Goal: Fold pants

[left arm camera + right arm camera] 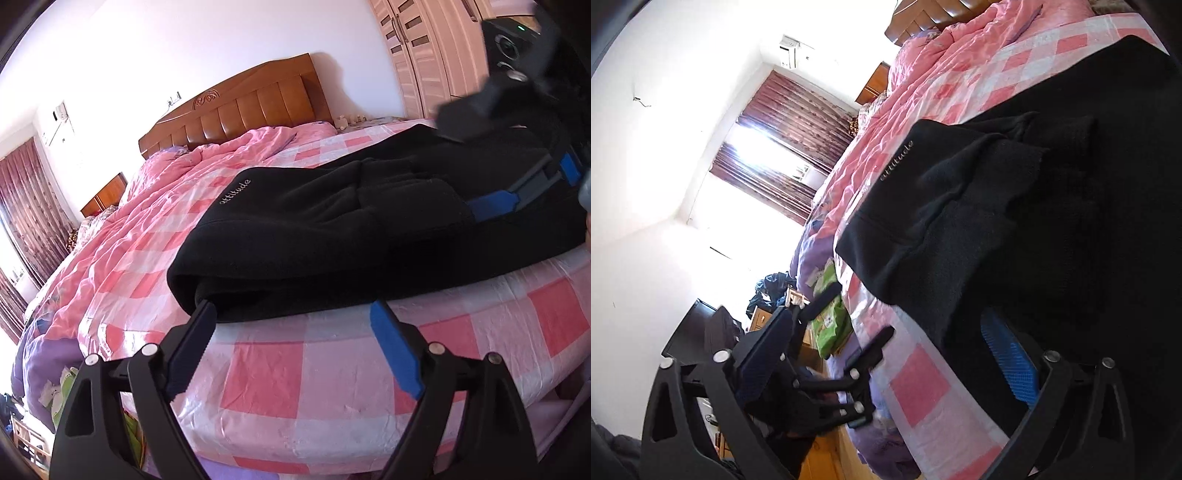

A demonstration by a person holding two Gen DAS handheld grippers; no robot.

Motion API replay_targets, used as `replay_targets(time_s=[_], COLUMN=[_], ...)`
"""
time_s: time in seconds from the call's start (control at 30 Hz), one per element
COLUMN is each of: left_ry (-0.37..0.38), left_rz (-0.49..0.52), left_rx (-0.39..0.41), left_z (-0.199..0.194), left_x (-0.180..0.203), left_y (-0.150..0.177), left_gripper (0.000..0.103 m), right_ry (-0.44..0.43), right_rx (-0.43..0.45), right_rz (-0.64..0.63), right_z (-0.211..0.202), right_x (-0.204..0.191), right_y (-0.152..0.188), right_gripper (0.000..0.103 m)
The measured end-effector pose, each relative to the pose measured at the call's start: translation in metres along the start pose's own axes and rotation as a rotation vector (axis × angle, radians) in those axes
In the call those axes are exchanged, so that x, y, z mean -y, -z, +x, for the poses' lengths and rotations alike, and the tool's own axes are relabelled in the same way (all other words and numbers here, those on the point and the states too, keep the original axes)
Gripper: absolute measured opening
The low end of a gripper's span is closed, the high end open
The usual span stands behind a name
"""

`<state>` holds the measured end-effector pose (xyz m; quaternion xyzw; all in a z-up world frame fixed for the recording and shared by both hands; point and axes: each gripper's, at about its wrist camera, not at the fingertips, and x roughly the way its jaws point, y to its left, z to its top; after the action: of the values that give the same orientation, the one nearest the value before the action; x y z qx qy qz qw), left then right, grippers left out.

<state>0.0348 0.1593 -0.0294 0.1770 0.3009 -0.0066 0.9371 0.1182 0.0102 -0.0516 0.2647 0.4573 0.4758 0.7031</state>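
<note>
The black pants point(332, 229) lie folded on the checked bed point(295, 387). The left gripper point(295, 317) stands wide open at their edge, holding nothing. The right gripper point(532, 184) is open too, resting on the pants.

Bed point(332, 387) with wooden headboard point(243, 107); pink-and-white checked sheet point(266, 376) over mattress; rumpled pink quilt point(177, 177) toward headboard; black pants point(332, 236), folded, lying on sheet near the bed's edge.
</note>
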Motion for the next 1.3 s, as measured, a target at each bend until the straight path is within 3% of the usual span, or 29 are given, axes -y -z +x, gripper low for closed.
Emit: replay_targets(time_s=[0.13,0.2,0.4,0.5,0.7,0.77,0.87,0.93,0.97,1.0,1.1,1.2,1.3], left_ry=[-0.001,-0.006,-0.034,-0.034,-0.029,-0.050,-0.093,-0.102,-0.099,-0.097,-0.086,-0.062,-0.047], left_rz=[-0.001,-0.005,-0.037,-0.054,-0.048,-0.031,-0.016,-0.039,-0.053,-0.077,-0.128,-0.165,-0.193], left_rx=[0.009,0.013,0.035,0.050,0.037,0.035,0.047,0.050,0.046,0.034,0.001,-0.014,-0.015], left_z=[-0.001,-0.002,-0.008,-0.013,-0.007,-0.005,-0.005,-0.002,0.002,0.008,0.022,0.030,0.030], left_x=[0.002,-0.001,-0.014,-0.018,-0.016,-0.017,-0.027,-0.043,-0.052,-0.063,-0.082,-0.089,-0.089], left_y=[0.000,0.000,-0.003,-0.006,-0.005,-0.006,-0.010,-0.014,-0.015,-0.015,-0.014,-0.012,-0.009], left_gripper=[0.086,0.086,0.087,0.089,0.090,0.090,0.091,0.092,0.095,0.095,0.095,0.095,0.095], right_ry=[0.094,0.169,0.276,0.324,0.339,0.307,0.283,0.229,0.144,0.068,0.161,0.142,0.056], right_rx=[-0.006,0.007,0.136,0.189,0.031,-0.009,-0.010,0.028,0.074,0.108,0.143,0.120,0.050], right_rz=[-0.043,-0.089,-0.297,-0.316,-0.105,-0.044,0.005,0.065,0.058,0.050,0.125,0.138,0.158], right_z=[0.009,0.004,-0.032,-0.053,-0.044,-0.041,-0.051,-0.066,-0.076,-0.084,-0.093,-0.086,-0.074], right_x=[-0.010,-0.012,-0.046,-0.041,0.034,0.049,0.054,0.062,0.061,0.060,0.070,0.074,0.071], right_y=[-0.008,-0.009,-0.025,-0.031,-0.017,-0.010,-0.008,-0.007,-0.007,-0.009,-0.018,-0.027,-0.031], right_gripper=[0.048,0.018,0.013,0.013,0.014,0.015,0.022,0.053,0.089,0.099,0.099,0.099,0.099])
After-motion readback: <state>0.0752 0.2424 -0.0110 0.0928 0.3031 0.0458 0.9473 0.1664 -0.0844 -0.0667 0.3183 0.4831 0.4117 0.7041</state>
